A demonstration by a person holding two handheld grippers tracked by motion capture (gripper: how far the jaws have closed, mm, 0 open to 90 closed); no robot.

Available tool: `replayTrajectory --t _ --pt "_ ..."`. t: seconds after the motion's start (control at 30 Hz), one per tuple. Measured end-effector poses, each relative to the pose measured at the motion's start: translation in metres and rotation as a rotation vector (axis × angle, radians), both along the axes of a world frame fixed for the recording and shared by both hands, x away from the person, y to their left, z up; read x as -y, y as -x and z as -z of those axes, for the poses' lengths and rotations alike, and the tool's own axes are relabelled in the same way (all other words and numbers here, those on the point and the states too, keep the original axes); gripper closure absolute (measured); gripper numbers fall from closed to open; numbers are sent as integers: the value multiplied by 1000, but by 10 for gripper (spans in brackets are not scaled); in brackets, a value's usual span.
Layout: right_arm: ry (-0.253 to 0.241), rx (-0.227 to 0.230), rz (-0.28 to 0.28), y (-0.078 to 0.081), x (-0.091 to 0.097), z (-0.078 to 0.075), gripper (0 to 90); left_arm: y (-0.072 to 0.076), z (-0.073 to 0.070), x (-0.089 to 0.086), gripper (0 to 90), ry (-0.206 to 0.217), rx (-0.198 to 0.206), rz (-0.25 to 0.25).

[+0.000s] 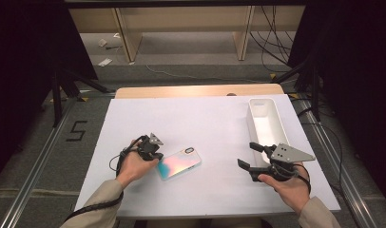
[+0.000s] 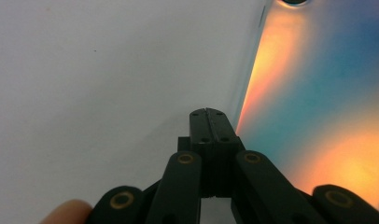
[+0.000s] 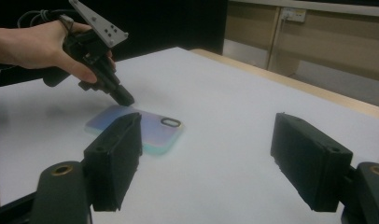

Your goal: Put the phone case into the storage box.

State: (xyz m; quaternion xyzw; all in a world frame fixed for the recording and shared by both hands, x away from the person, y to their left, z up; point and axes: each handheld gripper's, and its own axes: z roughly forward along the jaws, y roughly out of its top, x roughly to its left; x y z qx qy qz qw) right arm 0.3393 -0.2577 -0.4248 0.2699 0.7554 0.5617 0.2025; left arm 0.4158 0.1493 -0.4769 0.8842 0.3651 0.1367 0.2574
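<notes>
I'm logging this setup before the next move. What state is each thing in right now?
Phone: lying flat on the white table, iridescent back up, not held.
White bin: upright, looks empty.
Left gripper: jaws shut, tip at the phone's edge, holding nothing.
Right gripper: jaws open, nothing between them.

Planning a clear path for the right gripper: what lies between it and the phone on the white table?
Nothing: in the high view only bare white table stretches between the open right gripper and the phone. The right gripper view shows the same.
</notes>
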Motion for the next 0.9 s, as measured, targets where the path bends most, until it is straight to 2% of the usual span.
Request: replayTrajectory --t 0.13,0.23,0.57,0.73,0.83,0.87,0.9 --pt "0 -3 2 0 0 0 256 9 -1 2 898 -9 -4 27" --pt "1 0 6 0 0 0 256 12 -1 2 898 -10 -7 29" --pt "2 -3 6 0 0 0 257 12 -1 1 897 -4 -16 27" --pt "0 -3 4 0 0 0 256 9 -3 -2 891 19 -24 7" --pt "0 -2 3 0 0 1 257 7 -9 -4 854 41 10 -14" --pt "0 -3 3 -1 0 1 256 6 -13 -4 818 64 20 -11" --pt "0 -3 3 -1 0 1 256 6 -13 -4 796 64 20 -11"
